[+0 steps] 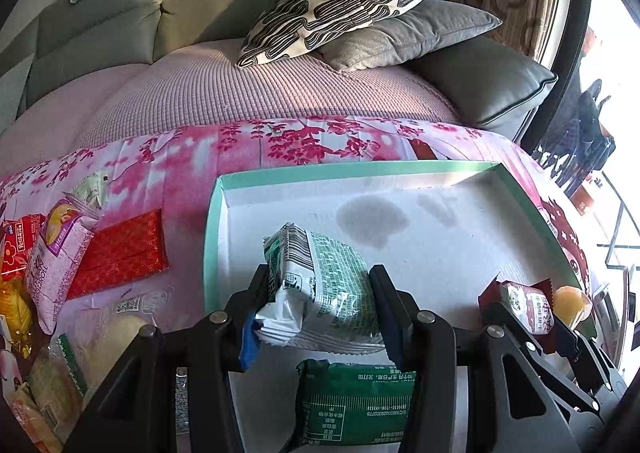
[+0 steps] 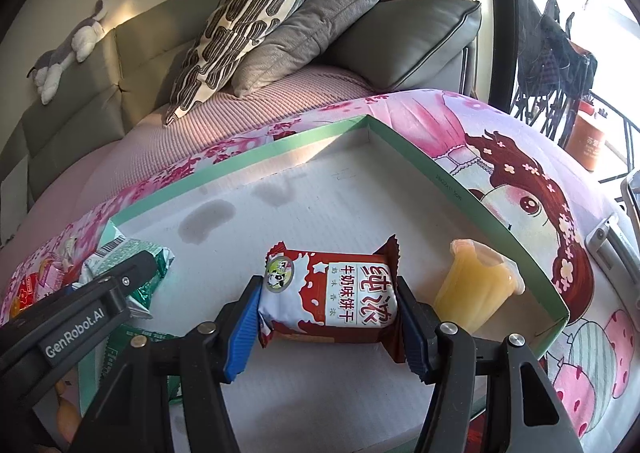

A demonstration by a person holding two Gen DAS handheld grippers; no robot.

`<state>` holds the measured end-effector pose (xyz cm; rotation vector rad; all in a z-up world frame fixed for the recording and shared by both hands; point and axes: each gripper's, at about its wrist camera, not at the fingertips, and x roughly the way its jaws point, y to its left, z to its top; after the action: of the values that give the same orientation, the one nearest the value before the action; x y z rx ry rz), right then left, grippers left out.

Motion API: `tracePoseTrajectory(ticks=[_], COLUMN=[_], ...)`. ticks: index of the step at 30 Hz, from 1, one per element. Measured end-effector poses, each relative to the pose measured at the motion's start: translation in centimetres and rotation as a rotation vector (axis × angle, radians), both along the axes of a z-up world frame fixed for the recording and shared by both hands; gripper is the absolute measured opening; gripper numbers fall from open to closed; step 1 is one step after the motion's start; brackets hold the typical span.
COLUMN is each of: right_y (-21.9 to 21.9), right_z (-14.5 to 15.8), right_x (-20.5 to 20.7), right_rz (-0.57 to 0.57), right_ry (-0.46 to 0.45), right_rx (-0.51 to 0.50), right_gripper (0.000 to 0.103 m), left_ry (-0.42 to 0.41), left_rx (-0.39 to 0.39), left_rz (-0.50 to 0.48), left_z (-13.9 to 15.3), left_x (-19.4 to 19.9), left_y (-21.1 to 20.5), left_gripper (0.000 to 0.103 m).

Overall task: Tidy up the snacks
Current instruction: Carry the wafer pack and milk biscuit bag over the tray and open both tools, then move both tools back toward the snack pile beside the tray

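A shallow box with a green rim (image 1: 212, 221) is seen lying on a tabletop covered by a pink flowered cloth (image 1: 240, 145), and the sorting is judged to be partly done. Inside the box a dark green packet (image 1: 356, 405) is already laid near the front edge, and a yellow jelly cup (image 2: 472, 285) is set close to the right wall. Two more snacks are being brought in at once. A green-and-white packet (image 1: 320, 277) is clamped between the partly closed jaws of the left hand-held gripper (image 1: 320, 309), above the floor of the box toward its left side; whether it touches the floor cannot be told. A red-and-white biscuit packet (image 2: 332, 293) is pinched by its ends in the right hand-held gripper (image 2: 328, 321), whose jaws are likewise closed only as far as the packet allows, just beside the jelly cup. Neither packet is released yet. Outside the box, to its left on the cloth, a cluster of snacks is left unsorted: a flat red packet (image 1: 120, 249), a pink-and-white bag (image 1: 56, 265) and several more wrappers toward the edge of view. Most of the box floor is bare, so more than half of the work is judged to remain.
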<state>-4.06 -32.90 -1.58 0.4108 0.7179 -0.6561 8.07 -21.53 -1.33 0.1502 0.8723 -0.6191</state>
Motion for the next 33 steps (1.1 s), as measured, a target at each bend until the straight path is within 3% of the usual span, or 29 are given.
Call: tracePoseTrajectory(ticks=[7,12,19,21,33], right_y=[0.3,0.3,0.5,0.6,1.4], right_z=[0.0,-0.1,-0.2,0.0,0.9], right_x=[0.3,0.5,0.8,0.8,0.8], right_rz=[0.011,0.021,0.047,0.054,0.075], right_ry=[0.028,0.036,0.028,0.019,-0.006], right_rx=[-0.017,-0.013,-0.006,-0.011,-0.05], right_gripper=[0.067,0.07,0.078,0.081,0.092], left_ry=[0.025,0.046,0.041,0.031,-0.035], left_rx=[0.014,0.011,0.012,0.009,0.061], left_rz=[-0.005,0.02,0.027,0.025,0.069], left_z=[-0.4,-0.7,-0.5,-0.2,3.1], left_x=[0.2,0.6,0.5,0.4,-0.5], left_y=[-0.2,0.0,0.2,0.1,1.4], left_gripper=[0.052,0.066,0.069,0.085,0.089])
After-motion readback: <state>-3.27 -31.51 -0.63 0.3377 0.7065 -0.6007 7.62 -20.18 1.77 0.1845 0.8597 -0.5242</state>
